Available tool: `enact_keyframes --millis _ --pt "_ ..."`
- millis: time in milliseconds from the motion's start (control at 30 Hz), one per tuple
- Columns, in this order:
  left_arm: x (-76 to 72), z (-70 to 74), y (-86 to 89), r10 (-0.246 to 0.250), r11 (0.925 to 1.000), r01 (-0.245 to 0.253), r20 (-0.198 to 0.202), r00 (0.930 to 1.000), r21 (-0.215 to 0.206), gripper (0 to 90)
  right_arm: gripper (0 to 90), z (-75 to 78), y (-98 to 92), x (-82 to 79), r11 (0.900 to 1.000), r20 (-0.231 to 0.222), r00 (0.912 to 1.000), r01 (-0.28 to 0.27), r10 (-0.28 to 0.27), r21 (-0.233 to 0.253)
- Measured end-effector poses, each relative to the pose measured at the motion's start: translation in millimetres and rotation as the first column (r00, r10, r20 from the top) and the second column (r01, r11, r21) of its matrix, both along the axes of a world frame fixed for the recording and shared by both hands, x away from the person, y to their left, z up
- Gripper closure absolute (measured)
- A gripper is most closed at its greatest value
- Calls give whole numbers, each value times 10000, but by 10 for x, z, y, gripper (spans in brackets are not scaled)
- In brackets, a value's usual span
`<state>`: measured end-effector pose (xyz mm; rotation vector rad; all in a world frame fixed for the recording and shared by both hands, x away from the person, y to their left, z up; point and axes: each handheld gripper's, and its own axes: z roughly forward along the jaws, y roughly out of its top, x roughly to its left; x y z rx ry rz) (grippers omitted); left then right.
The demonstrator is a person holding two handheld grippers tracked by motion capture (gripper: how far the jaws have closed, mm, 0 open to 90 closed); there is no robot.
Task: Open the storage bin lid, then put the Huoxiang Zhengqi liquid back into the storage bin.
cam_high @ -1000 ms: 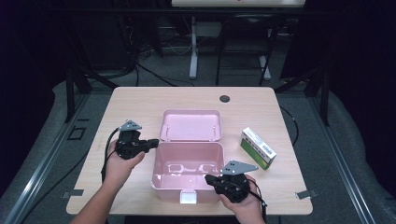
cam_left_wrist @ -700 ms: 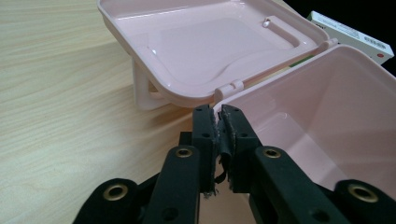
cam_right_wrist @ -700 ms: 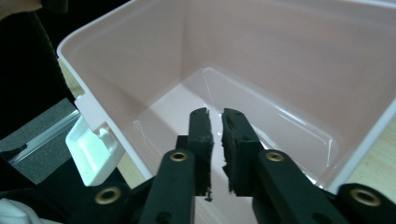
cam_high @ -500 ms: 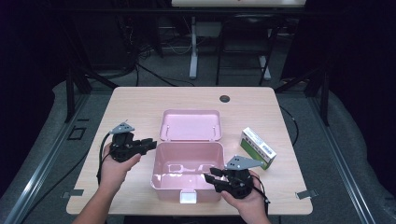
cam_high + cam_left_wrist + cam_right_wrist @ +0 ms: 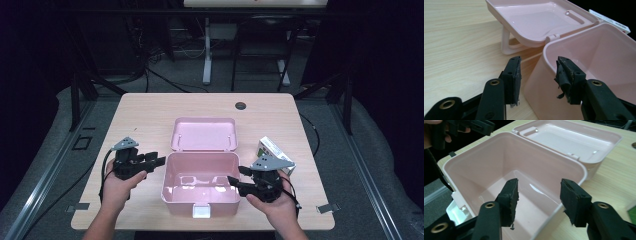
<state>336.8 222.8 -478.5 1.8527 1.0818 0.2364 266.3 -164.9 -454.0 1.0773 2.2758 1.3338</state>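
Nearest the table's front edge, the right gripper (image 5: 235,181) sits with jaws spread wide, straddling the right wall of the pink box (image 5: 200,202), one jaw over the hollow, one outside. Left gripper (image 5: 159,161), jaws also wide, hangs just off the box's left rim corner with bare wood to its left. Since a second ago the left one has dropped back a touch; the right has edged onto the wall. Behind, the lid (image 5: 204,134) lies flung open; the green-and-white carton (image 5: 270,148) sits right of the box.
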Motion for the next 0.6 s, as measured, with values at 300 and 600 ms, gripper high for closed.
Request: enact_keyframes --millis 300,600 --pt "-42 74 118 -130 9998 130 12 9999 -161 506 462 191 -134 90 9981 -234 9990 376 -388 -495" --pt "-22 125 232 -140 9999 140 1 9999 -68 485 456 394 -207 237 9918 -310 9985 422 -462 -1204"
